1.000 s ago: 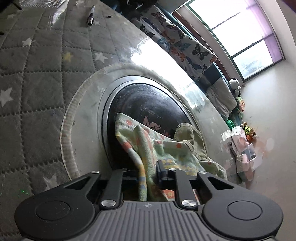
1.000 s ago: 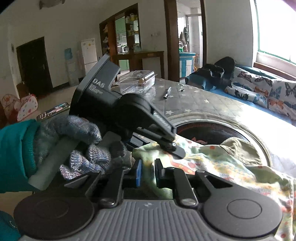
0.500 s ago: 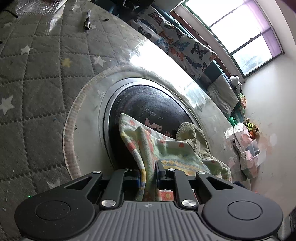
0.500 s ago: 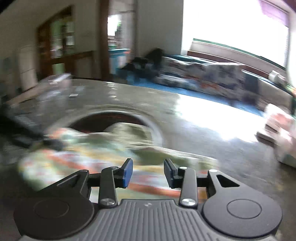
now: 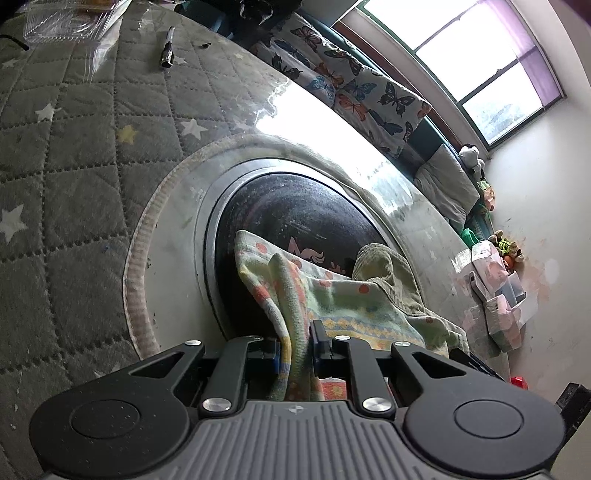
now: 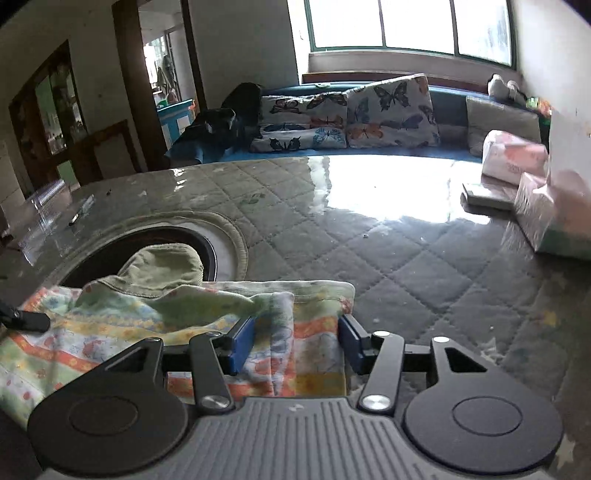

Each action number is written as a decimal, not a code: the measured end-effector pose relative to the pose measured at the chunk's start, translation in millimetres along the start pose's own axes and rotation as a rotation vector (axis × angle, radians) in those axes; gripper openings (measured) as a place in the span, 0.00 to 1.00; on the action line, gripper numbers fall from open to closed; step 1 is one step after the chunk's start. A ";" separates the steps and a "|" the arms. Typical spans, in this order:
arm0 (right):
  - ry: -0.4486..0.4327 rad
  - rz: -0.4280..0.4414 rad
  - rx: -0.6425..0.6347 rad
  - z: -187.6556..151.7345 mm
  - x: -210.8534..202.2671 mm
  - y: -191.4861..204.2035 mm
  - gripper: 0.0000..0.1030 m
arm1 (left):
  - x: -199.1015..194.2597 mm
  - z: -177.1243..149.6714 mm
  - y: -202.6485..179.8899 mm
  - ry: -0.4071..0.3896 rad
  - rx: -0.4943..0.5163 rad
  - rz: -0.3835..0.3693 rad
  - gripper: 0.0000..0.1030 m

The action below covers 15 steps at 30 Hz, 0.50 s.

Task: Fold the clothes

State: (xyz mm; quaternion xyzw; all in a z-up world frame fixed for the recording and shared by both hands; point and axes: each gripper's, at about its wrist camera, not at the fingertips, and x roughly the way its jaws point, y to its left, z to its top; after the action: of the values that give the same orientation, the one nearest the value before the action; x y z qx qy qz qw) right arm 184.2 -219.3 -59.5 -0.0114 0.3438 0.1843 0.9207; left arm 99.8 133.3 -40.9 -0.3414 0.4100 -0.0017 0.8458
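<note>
A pastel patterned cloth [image 5: 354, 306] with orange dots lies partly over the dark round plate [image 5: 295, 214] set in the quilted table, with an olive corduroy garment [image 5: 384, 266] on top of it. My left gripper [image 5: 295, 345] is shut on a raised fold of the patterned cloth. In the right wrist view the same patterned cloth [image 6: 110, 332] lies flat with the olive garment [image 6: 162, 269] behind. My right gripper [image 6: 295, 339] hovers over the cloth's right end, its jaws opening; cloth lies between the blue pads [image 6: 242, 341] but they do not press it.
A grey star-quilted table cover [image 6: 388, 258] under clear plastic spreads right of the cloth. Pink tissue packs [image 6: 517, 158] stand at the far right edge. A pen [image 5: 168, 48] and a clear plastic box [image 5: 62, 18] lie at the far left. A sofa with butterfly cushions [image 6: 391, 110] runs behind.
My right gripper swung right from beside the left gripper and gloved hand to the cloth's right end, and its jaws went from nearly shut to wide. The left gripper kept its grip.
</note>
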 end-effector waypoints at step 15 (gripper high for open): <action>-0.040 0.049 0.064 0.2 -22.0 10.8 0.08 | -3.9 -0.9 -12.3 -0.033 0.083 0.019 0.12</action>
State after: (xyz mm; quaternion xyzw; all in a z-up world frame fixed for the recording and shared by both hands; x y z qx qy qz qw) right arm 165.2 -216.5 -44.1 0.0300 0.3312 0.1959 0.9225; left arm 100.0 124.5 -31.4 -0.3021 0.3988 -0.0053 0.8658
